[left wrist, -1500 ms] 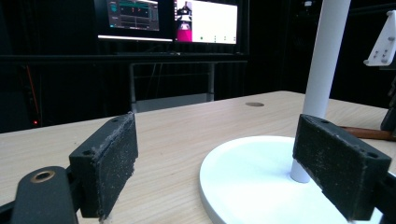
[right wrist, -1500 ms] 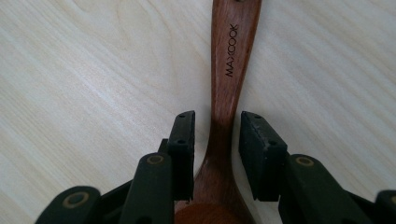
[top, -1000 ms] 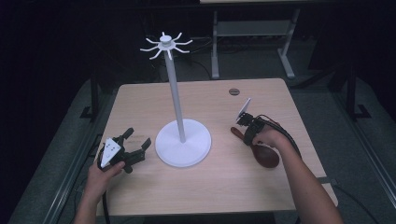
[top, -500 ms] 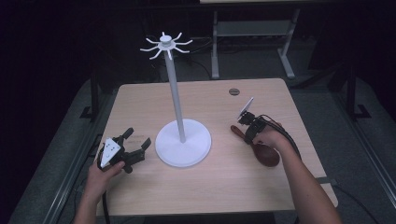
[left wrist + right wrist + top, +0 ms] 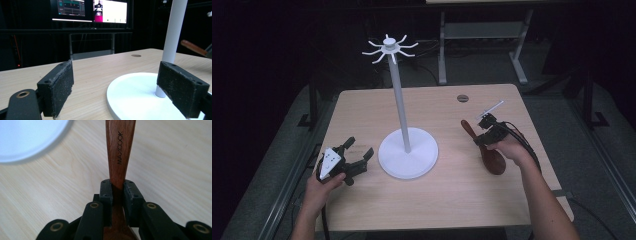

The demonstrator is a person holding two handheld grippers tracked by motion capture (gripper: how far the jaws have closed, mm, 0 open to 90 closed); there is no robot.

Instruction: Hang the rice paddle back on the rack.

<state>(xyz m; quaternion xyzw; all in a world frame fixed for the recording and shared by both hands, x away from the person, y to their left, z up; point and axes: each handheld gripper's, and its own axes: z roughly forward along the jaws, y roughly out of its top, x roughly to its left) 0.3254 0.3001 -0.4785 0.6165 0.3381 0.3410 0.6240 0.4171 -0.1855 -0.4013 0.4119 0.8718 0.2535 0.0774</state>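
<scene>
Wooden spoon is being gripped by the handle, right of the white hook stand on the table, presumably for hanging on a top hook; right gripper is clamping its pads on the handle; left gripper is resting beside the stand's base, jaws standing wide apart, holding nothing.

Left gripper: black frame, grey three-cornered plate with dark dots on top, black cable trailing to the lower left of the high view. Its jaws carry rough black rectangular pads; one brass-ringed screw at lower left. Right gripper: black, four brass-ringed screws along the bottom edge, black cable. Forearms bare.
</scene>
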